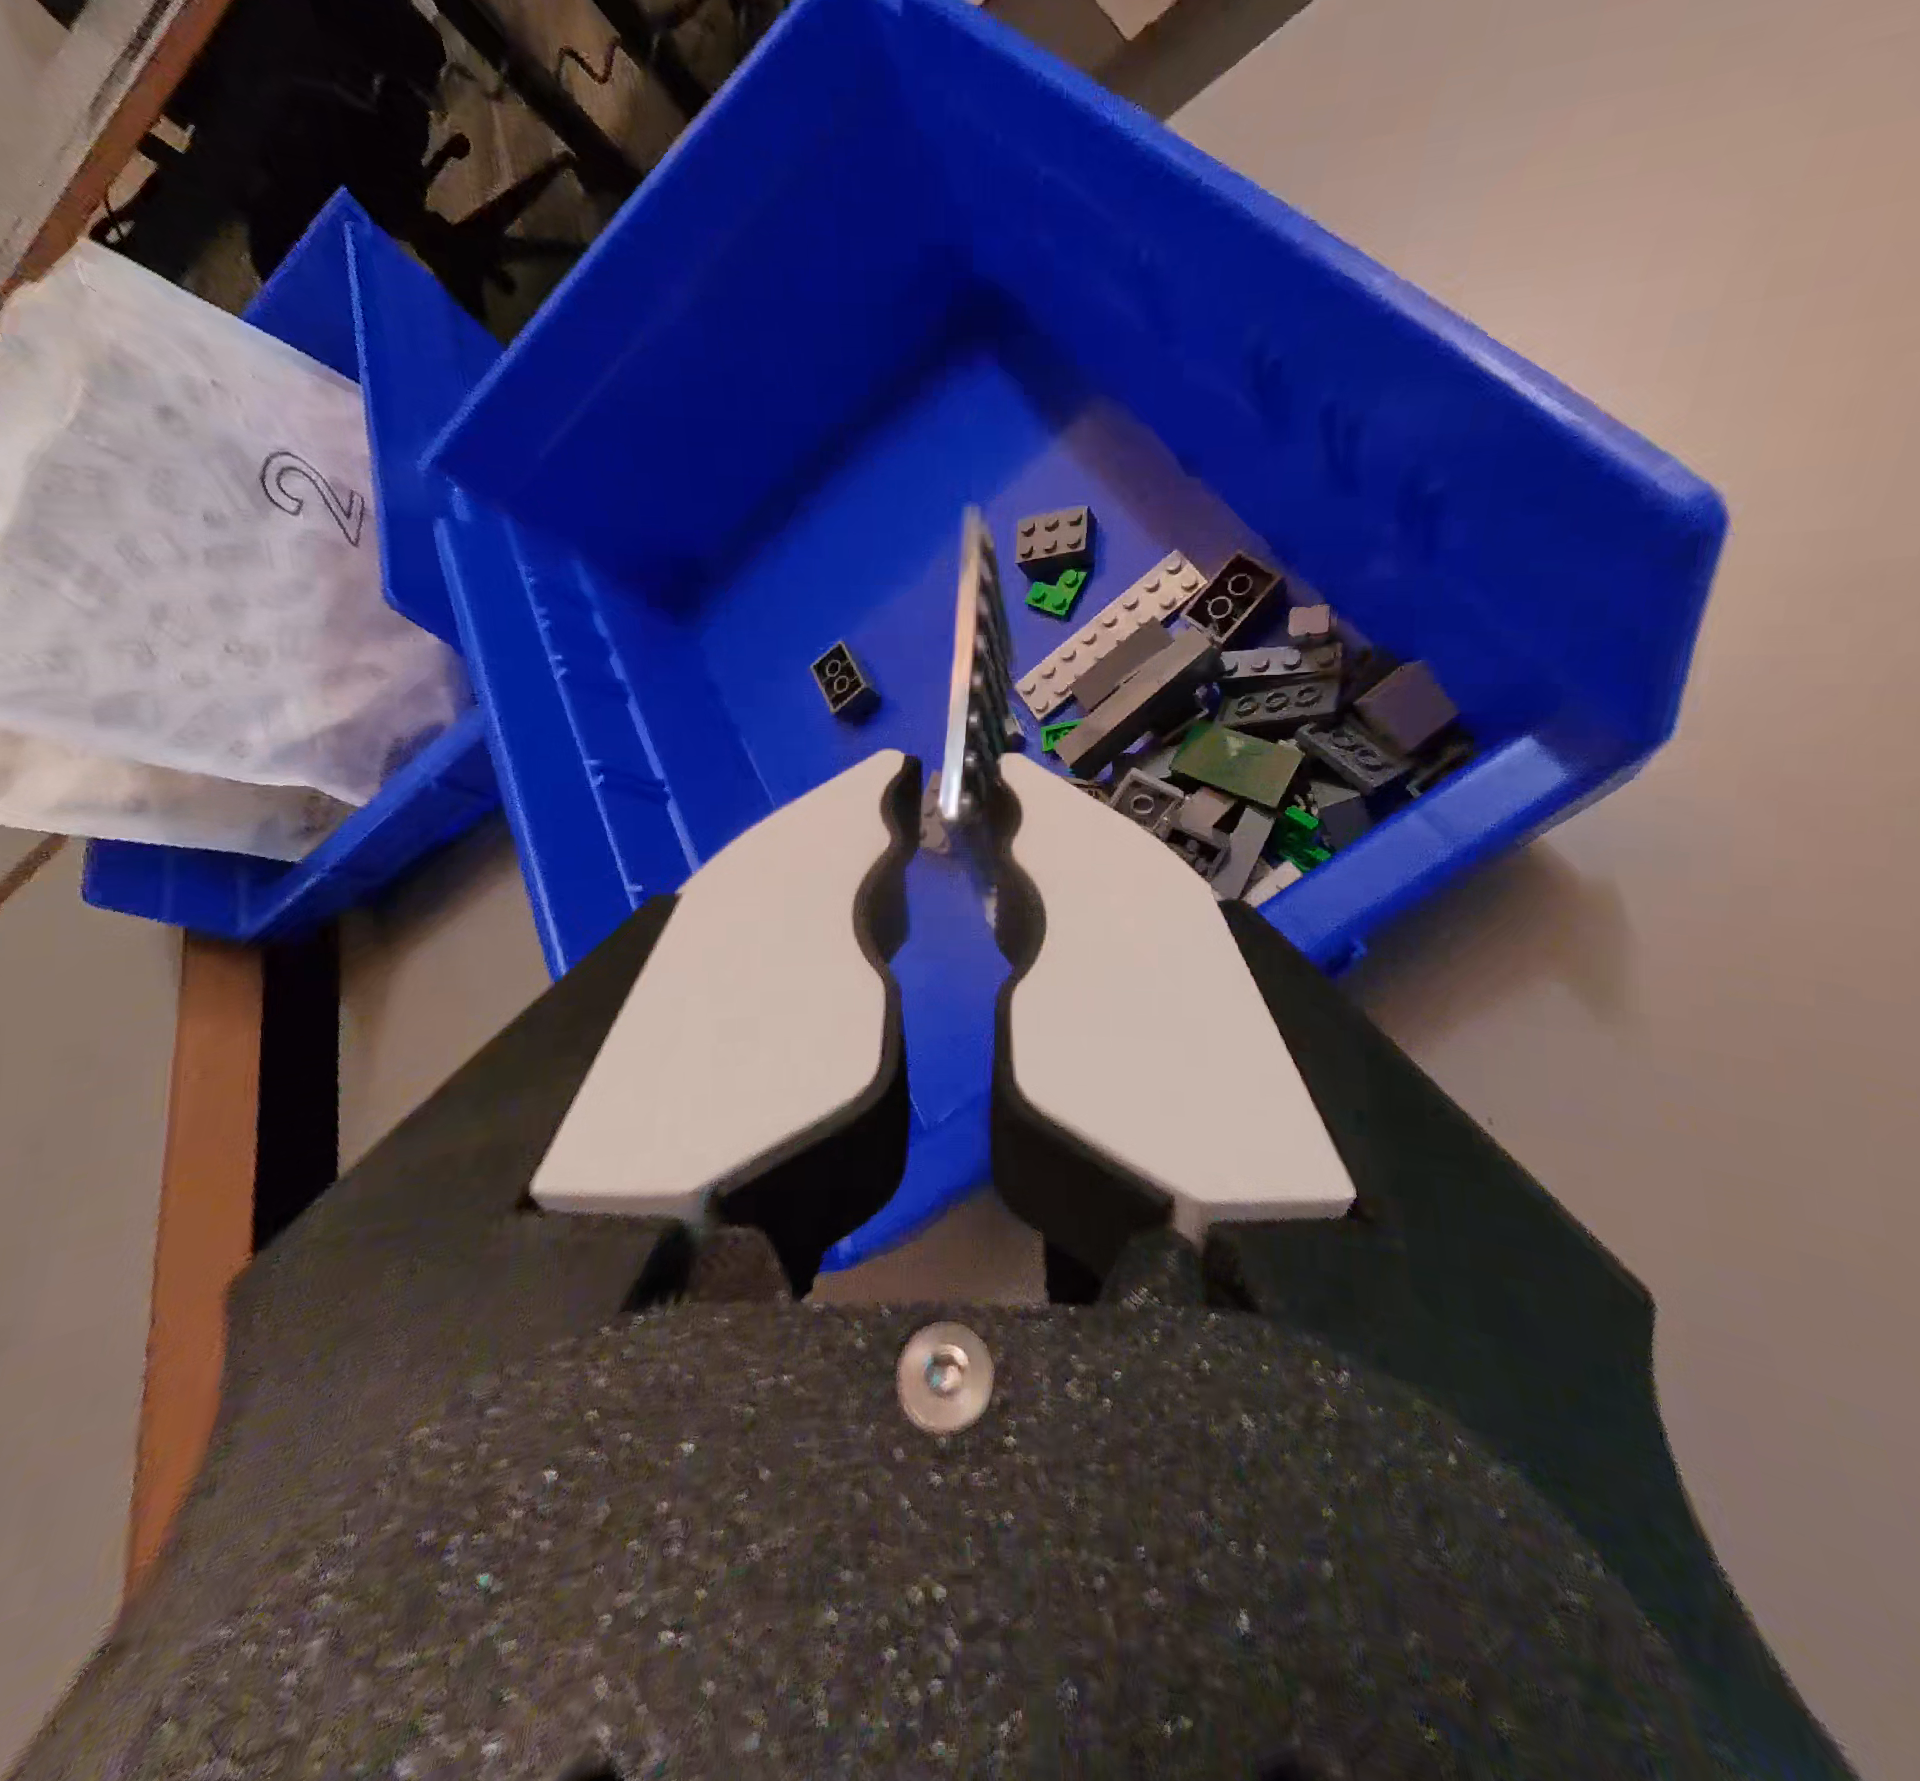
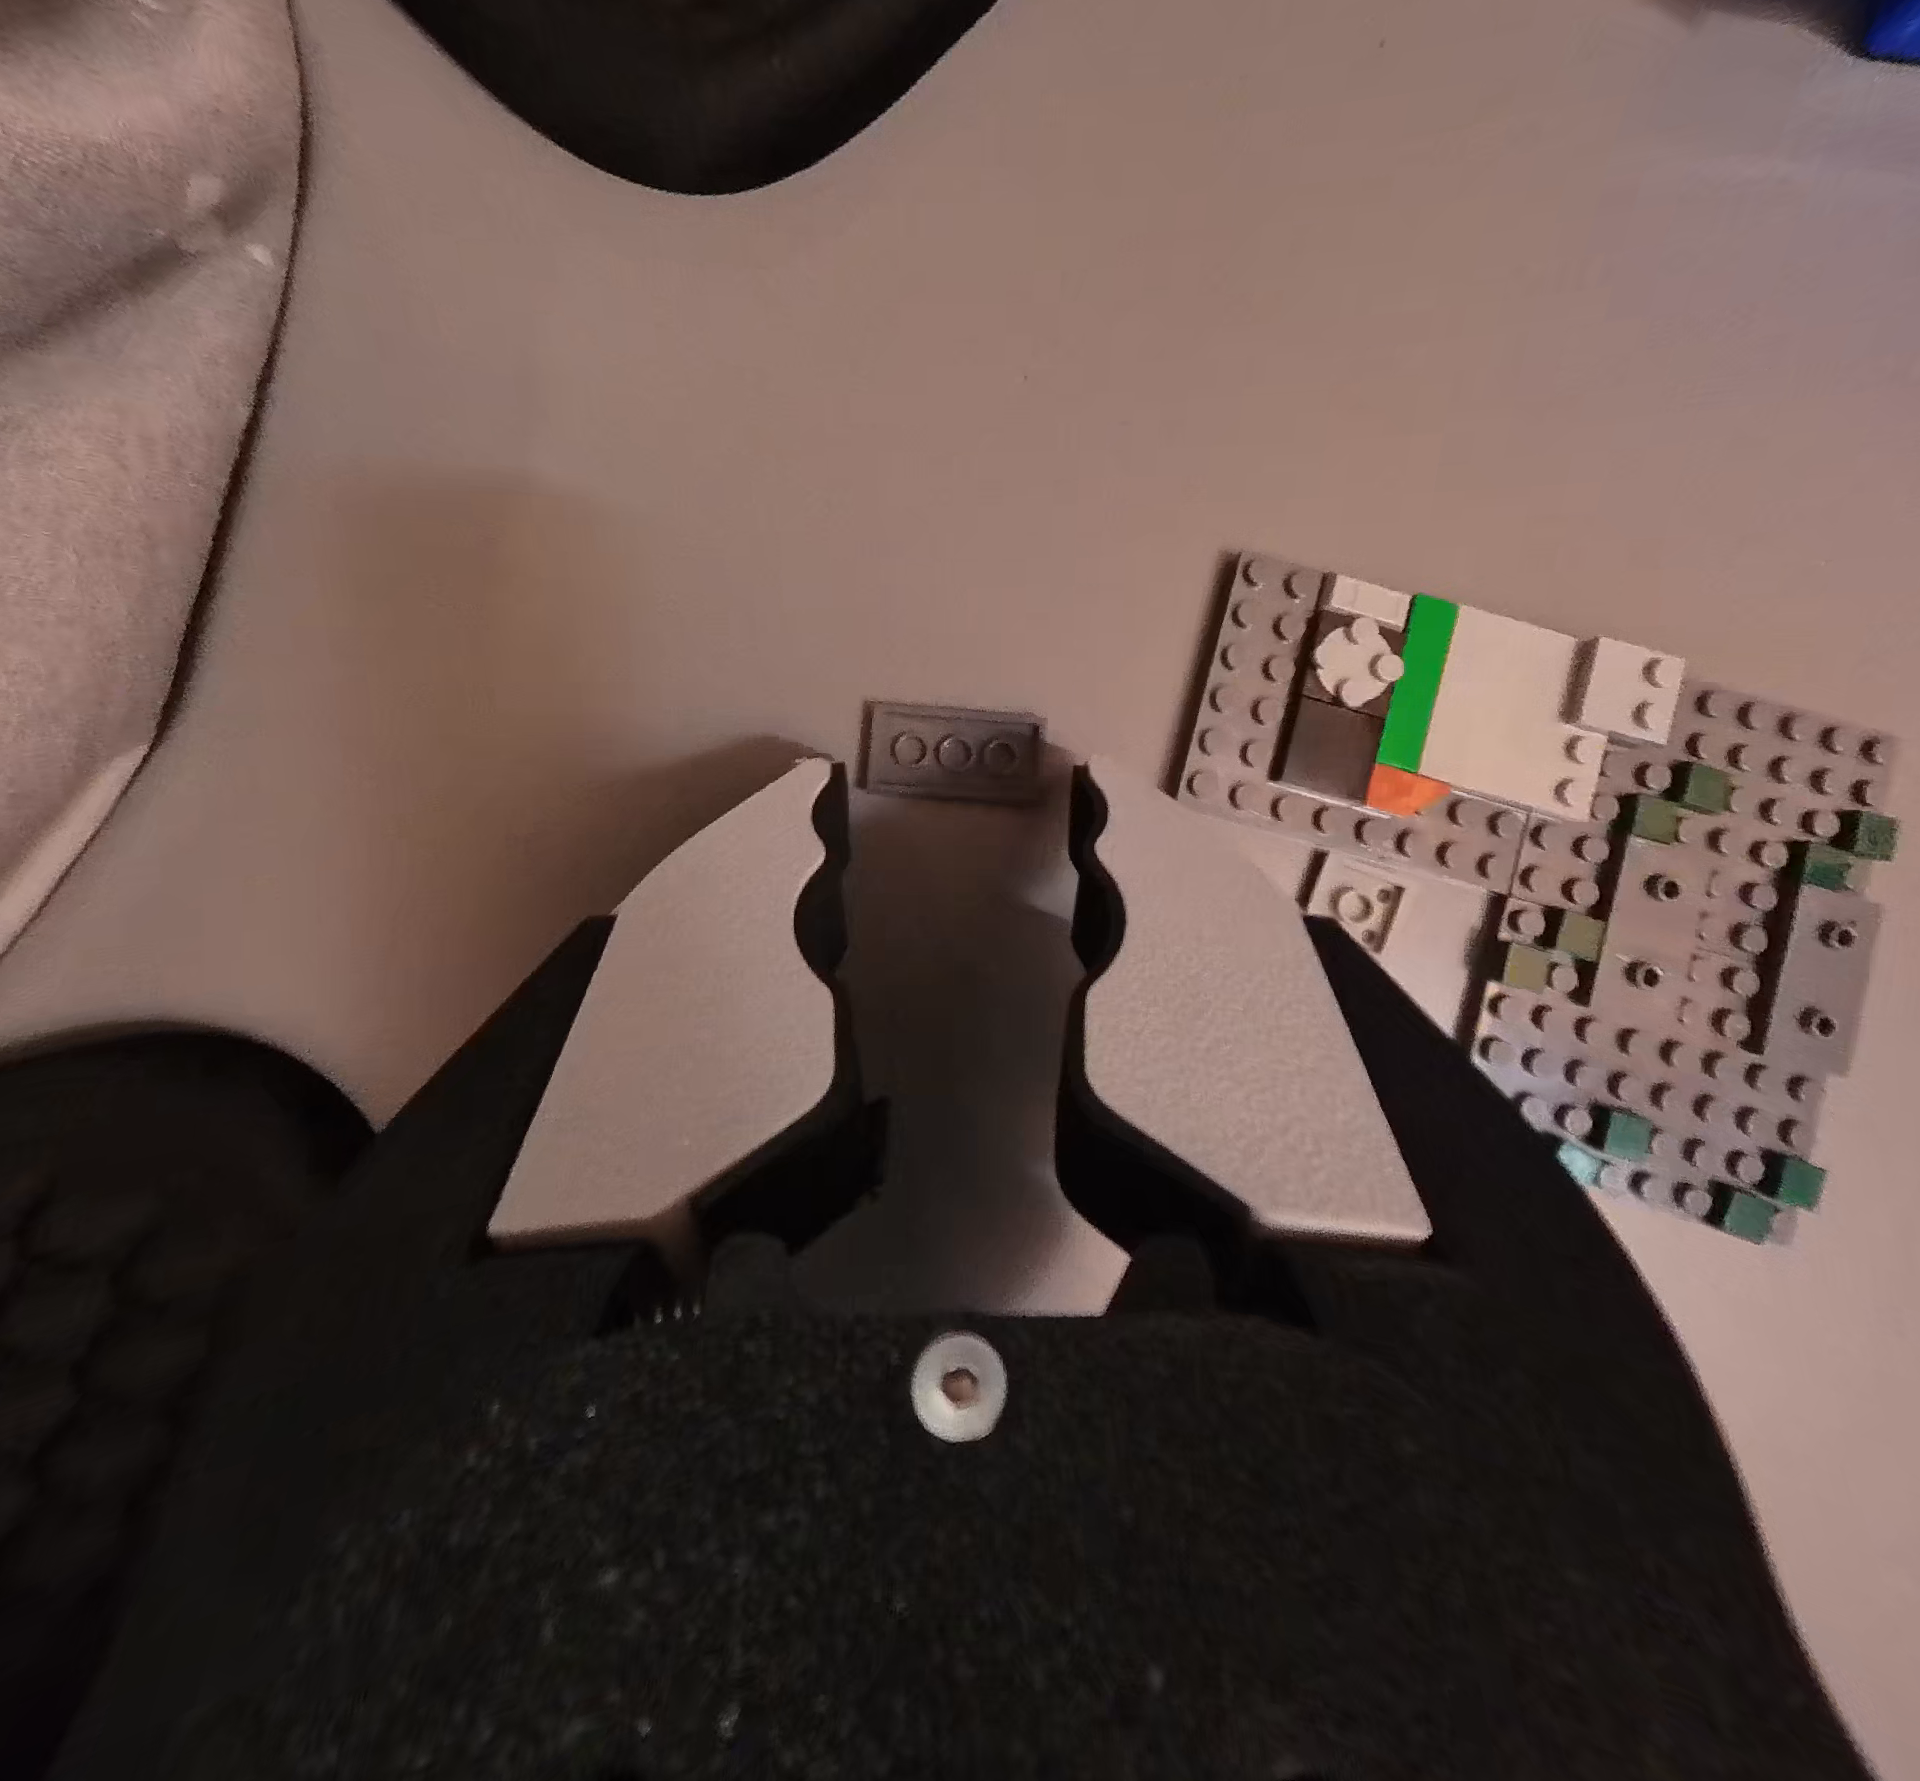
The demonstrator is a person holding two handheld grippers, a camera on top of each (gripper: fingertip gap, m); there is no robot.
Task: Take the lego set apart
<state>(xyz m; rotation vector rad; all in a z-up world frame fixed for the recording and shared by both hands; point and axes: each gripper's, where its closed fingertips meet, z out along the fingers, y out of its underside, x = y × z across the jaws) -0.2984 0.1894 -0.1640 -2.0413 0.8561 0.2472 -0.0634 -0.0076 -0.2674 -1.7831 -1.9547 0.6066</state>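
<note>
Grey plate [image 2: 953, 752] lies just beyond the open right hand-held gripper [image 2: 951, 781].

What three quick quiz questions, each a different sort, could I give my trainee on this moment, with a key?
1. True or false: the left claw is shut on a thin grey plate above the blue bin.
2. Multiple choice: the small dark grey plate on the table lies A) clamped in the right claw, B) just ahead of its open tips, C) on top of the lego build.
3. Fill in: the loose bricks in the bin are mostly grey, with a few ____ ones.

Key: 1 true; 2 B; 3 green.
</note>
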